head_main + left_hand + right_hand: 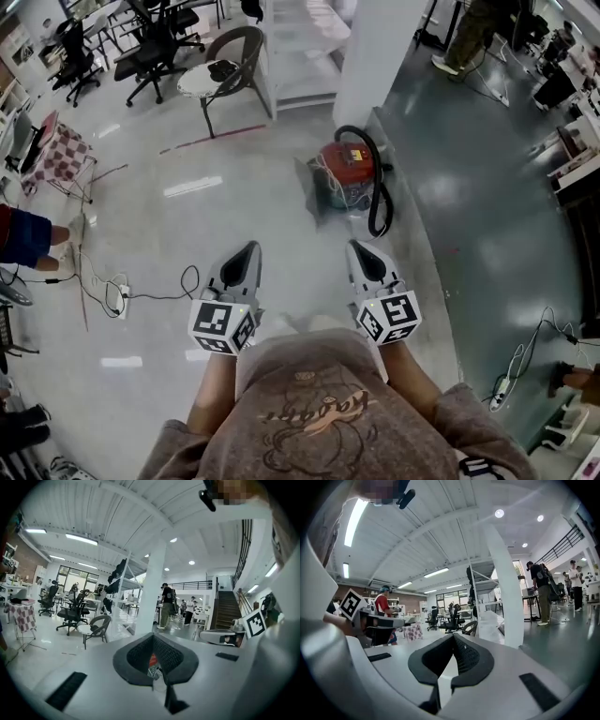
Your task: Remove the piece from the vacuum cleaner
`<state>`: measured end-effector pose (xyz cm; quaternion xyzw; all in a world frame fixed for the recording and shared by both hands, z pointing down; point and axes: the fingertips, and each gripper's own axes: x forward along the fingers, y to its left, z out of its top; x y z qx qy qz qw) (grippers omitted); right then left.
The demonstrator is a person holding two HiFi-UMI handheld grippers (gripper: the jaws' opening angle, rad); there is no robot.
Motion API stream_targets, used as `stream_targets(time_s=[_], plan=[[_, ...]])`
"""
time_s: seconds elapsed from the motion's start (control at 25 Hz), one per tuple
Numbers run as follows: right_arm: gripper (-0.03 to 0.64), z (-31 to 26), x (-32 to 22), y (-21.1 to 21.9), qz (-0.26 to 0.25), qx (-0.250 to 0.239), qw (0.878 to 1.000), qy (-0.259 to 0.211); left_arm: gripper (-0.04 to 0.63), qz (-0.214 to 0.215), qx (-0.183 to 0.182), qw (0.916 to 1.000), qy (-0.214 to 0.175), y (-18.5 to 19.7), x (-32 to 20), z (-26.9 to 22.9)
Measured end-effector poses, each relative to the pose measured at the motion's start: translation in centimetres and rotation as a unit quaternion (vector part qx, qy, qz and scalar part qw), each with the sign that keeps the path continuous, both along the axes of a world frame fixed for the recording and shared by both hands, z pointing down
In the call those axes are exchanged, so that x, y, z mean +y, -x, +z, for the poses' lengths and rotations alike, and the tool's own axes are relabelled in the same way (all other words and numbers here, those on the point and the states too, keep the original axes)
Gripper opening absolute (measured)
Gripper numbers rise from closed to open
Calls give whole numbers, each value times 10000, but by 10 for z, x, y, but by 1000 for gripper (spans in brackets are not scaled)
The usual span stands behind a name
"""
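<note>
Approach stage: the vacuum, a red drum, stands upright on the floor by a pillar, well ahead of both tongs. L gripper & R gripper are pressed together, empty. The hose loops down the drum's right side, long axis toward the person. Next, probably: step closer, open jaws

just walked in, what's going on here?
A person stands holding the left gripper and the right gripper out in front, both shut and empty. The red vacuum cleaner sits on the floor ahead beside a white pillar, with its black hose looped alongside. Neither gripper is touching it, so the piece is not yet removed.
</note>
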<state>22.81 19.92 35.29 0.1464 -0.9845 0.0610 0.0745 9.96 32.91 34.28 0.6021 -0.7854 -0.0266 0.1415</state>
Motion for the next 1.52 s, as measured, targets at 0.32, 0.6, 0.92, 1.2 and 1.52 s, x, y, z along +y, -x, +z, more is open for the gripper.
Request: stream_targets(time_s=[0.32,0.6,0.92,1.2,1.52], plan=[[0,13,1,13,337,80,9993,102,2,301,14,9995,27,22,-4,7],[0,22,-9,51,301,115,9994,112,2,467,126,9988,79,51,-25,20],[0,39,-54,104,276,149,9993,215,2,630,42,9979,140,98,-77,29],[0,32,-122,157,258,229,9991,232,2,616,93,9978,207,156,-152,25],[0,37,-197,207,220,233,9990,325,3,910,-12,9958,115,198,-247,12]])
